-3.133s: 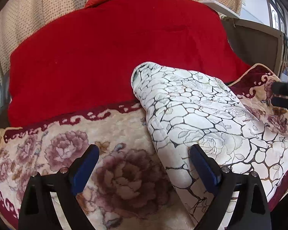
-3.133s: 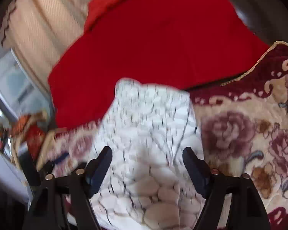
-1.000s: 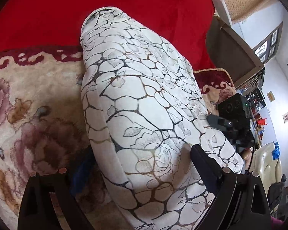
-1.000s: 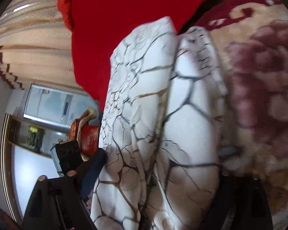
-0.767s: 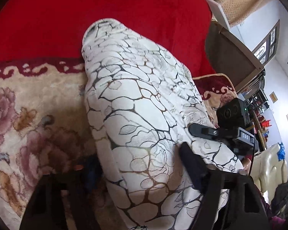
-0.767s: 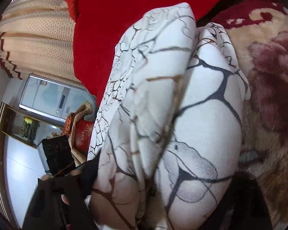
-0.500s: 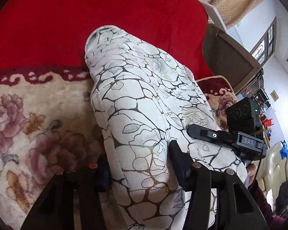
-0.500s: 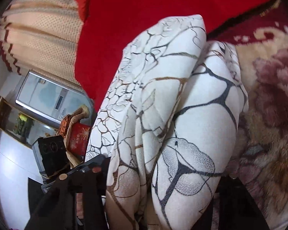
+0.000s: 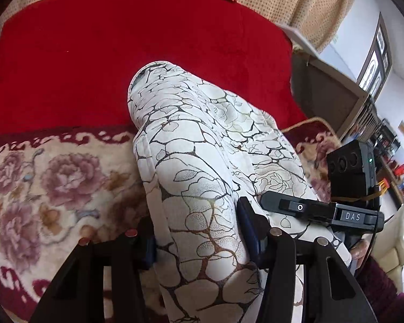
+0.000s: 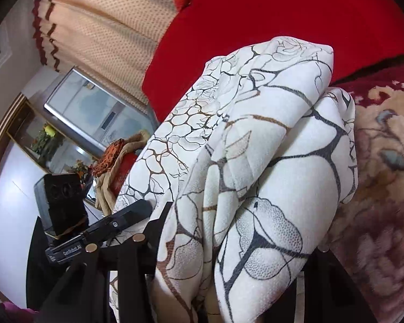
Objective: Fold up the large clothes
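Two coverings take up most of the bed: a plain red blanket (image 9: 148, 48) spread across its far part and, nearer, a plush cream blanket with mauve roses and a dark red scroll border (image 9: 54, 177). Across both lies the task's thing, a folded white garment printed with a black and brown crackle-and-rose pattern (image 9: 202, 161), bundled into a long thick roll whose far end reaches onto the red blanket while its near end rises into the two tools. The left gripper (image 9: 199, 239) has its jaws about half closed, pressed in on either side of the roll's near end, the blue pad of one finger sunk into the cloth, so the garment is pinched between them. In the right wrist view the right gripper (image 10: 229, 245) has likewise closed to about half its spread on the layered end of the same garment (image 10: 256, 175); its far finger is almost hidden behind the folds. Each gripper shows in the other's view as a black block with a camera and a flat black bar. Behind the bed hangs a beige dotted curtain (image 10: 107, 27), and beside it stands a glass-fronted cabinet (image 10: 94, 115).
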Demonstrator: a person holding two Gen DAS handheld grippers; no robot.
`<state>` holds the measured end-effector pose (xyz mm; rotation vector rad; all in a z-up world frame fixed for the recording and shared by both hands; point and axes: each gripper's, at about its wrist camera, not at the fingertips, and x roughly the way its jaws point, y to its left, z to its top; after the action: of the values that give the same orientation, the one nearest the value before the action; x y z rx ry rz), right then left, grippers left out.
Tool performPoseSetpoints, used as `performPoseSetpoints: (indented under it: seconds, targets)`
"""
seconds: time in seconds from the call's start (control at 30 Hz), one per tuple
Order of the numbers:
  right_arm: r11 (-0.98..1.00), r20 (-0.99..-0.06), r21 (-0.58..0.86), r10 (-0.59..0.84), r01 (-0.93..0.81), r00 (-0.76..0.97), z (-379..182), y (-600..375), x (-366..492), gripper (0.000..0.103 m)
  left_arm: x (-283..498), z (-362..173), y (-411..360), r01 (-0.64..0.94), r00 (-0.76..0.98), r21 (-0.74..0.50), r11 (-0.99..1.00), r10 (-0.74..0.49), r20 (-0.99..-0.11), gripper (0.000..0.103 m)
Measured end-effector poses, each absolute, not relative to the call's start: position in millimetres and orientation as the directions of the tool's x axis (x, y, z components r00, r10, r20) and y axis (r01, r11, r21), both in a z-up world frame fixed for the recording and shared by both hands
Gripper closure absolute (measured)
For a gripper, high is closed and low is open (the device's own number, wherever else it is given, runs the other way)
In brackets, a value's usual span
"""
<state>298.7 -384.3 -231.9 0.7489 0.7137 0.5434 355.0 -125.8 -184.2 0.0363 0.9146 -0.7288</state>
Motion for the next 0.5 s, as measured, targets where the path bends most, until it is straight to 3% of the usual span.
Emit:
performPoseSetpoints:
  seconds: [0.1, 0.2, 0.3, 0.5]
  targets:
    - [0.632, -0.422, 0.760, 0.658, -0.153, 0.623, -247, -376, 295, 0.053, 353, -212, -131, 0.572, 0.377, -0.198, 0.796, -0.470, -0.798, 0.044]
    - [0.676, -0.518, 0.732, 0.633, -0.085, 0.576, -276, -370, 299, 0.052, 358, -254, -138, 0.542, 0.376, -0.089, 0.836, -0.336, -0.863, 0.026]
    - [0.700, -0.555, 0.711, 0.613, -0.063, 0.562, -291, -366, 298, 0.040, 358, -257, -132, 0.538, 0.380, -0.095, 0.837, -0.342, -0.859, 0.024]
    - [0.762, -0.597, 0.647, 0.511, -0.004, 0.619, -265, -362, 277, 0.034, 336, -240, -125, 0.499, 0.462, -0.031, 0.866, -0.297, -0.836, 0.024]
